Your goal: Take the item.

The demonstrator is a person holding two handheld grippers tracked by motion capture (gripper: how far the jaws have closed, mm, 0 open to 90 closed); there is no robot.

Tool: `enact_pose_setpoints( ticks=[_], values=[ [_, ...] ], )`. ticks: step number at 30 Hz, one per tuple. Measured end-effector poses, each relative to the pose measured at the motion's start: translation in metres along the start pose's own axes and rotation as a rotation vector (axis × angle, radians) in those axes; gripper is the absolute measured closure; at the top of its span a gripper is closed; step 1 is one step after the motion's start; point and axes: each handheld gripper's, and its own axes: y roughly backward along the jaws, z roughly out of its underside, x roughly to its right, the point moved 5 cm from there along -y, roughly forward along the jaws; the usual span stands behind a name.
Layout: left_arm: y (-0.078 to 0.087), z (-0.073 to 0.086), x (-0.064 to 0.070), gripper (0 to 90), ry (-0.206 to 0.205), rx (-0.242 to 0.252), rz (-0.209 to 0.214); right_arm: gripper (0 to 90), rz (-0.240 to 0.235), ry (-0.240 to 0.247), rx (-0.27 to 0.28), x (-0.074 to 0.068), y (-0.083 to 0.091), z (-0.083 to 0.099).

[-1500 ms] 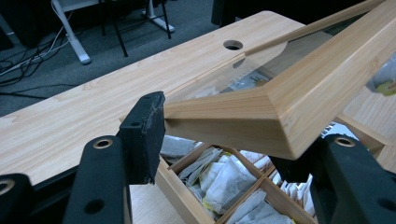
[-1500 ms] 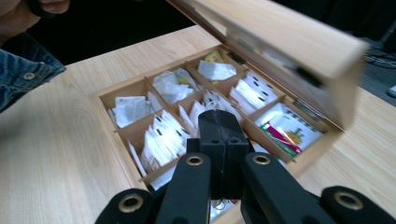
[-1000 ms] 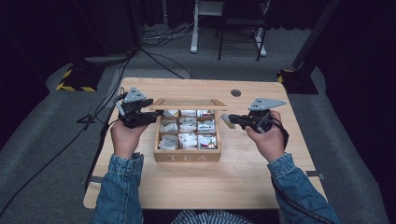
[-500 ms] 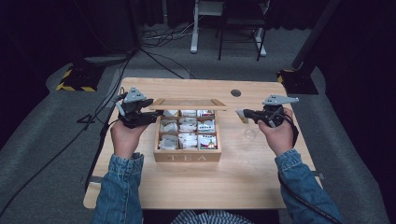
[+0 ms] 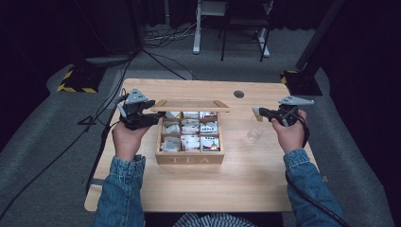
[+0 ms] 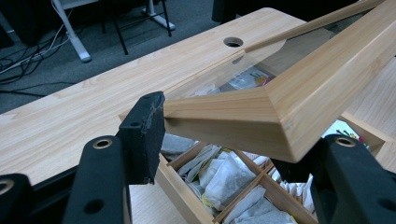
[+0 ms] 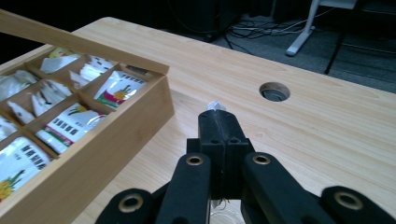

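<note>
A wooden tea box (image 5: 189,158) with several compartments of tea bags (image 5: 190,135) sits mid-table. Its glass-paned lid (image 5: 189,105) is raised. My left gripper (image 5: 158,115) holds the lid at its left corner; in the left gripper view the lid's wooden frame (image 6: 280,102) sits between the jaws of my left gripper (image 6: 245,135). My right gripper (image 5: 261,112) hovers right of the box, above a clear glass (image 5: 253,133). It is shut on a small white tea bag (image 7: 215,105), which pokes out at the tip of the right gripper (image 7: 218,122). The box (image 7: 107,149) lies to its left.
A round cable hole (image 5: 239,94) sits in the table behind the box, also seen in the right gripper view as the hole (image 7: 274,91). Bare wood lies in front of the box and around the glass. Cables, a chair and a desk frame stand on the floor beyond.
My right gripper has moved right, away from the box, and now hangs above the glass with the tea bag pinched in it. The left gripper keeps the lid raised.
</note>
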Motion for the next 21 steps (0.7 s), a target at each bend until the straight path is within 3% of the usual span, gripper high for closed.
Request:
enact_pose_setpoints(
  ticks=[10,16,19,21],
  values=[
    [0.000,0.000,0.000,42.6,-0.001,-0.004,0.003,90.0,0.014,-0.042,0.038,0.010,-0.001,0.014],
    [0.000,0.000,0.000,42.6,-0.001,-0.005,0.003,90.0,0.032,-0.026,0.035,0.011,-0.002,0.016],
    [0.000,0.001,0.000,42.6,-0.002,-0.005,0.002,69.4,0.096,0.015,0.031,0.015,-0.001,0.016],
    [0.000,0.001,0.000,42.6,-0.002,-0.006,0.003,65.3,0.096,0.001,0.035,0.016,0.001,0.016]
  ],
)
